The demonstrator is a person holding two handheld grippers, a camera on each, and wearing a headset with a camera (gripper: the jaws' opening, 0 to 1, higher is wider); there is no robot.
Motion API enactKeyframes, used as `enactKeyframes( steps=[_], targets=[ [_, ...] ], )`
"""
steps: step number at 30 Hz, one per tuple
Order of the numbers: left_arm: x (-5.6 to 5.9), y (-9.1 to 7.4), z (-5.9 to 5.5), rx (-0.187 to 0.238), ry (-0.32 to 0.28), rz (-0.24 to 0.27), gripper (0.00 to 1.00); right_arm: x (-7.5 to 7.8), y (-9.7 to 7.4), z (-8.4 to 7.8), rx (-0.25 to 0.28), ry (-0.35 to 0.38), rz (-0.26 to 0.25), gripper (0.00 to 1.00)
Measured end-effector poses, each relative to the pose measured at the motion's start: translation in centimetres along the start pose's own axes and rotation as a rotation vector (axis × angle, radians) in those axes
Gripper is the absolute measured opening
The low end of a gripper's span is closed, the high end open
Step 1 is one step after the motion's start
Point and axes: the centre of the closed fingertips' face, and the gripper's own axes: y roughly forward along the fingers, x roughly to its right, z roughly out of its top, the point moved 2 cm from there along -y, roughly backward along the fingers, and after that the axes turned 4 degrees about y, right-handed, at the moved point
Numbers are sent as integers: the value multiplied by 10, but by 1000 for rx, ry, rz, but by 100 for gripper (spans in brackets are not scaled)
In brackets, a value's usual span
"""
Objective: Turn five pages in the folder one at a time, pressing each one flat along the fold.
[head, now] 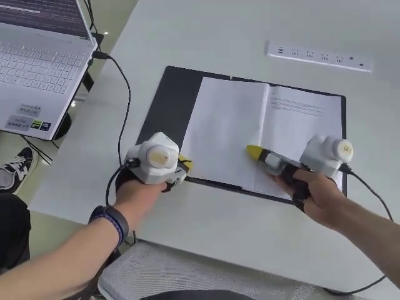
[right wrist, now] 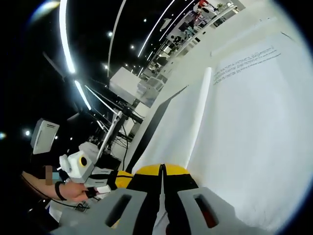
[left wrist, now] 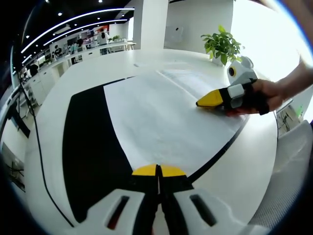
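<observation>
Folder (head: pixel 167 103) lies open; right gripper (head: pixel 254 152), jaws pressed together, sits at its fold, left gripper (head: pixel 185 165), likewise closed, at its near-left edge. Risk: uneven pressure creasing the page (head: pixel 222 128).

Left gripper (head: pixel 185 166) jaws together, gripped by left hand (head: pixel 140 190). Right gripper (head: pixel 254 152) jaws together, pointed toward left one.

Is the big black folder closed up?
No, the folder lies open on the table, with its white pages spread out flat across it.
</observation>
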Motion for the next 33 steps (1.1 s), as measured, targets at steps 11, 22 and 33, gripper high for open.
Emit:
enactKeyframes(
  steps=[11, 22, 33],
  targets=[
    [0, -1, -1, 1, 8, -4, 0, -5, -11, -25, -54, -7, 8, 0],
    [1, -2, 0, 1, 4, 4, 0, 1, -19, -36, -39, 16, -10, 0],
    [3, -2, 1, -7, 9, 2, 0, 9, -19, -36, -47, 18, -36, 0]
  ],
)
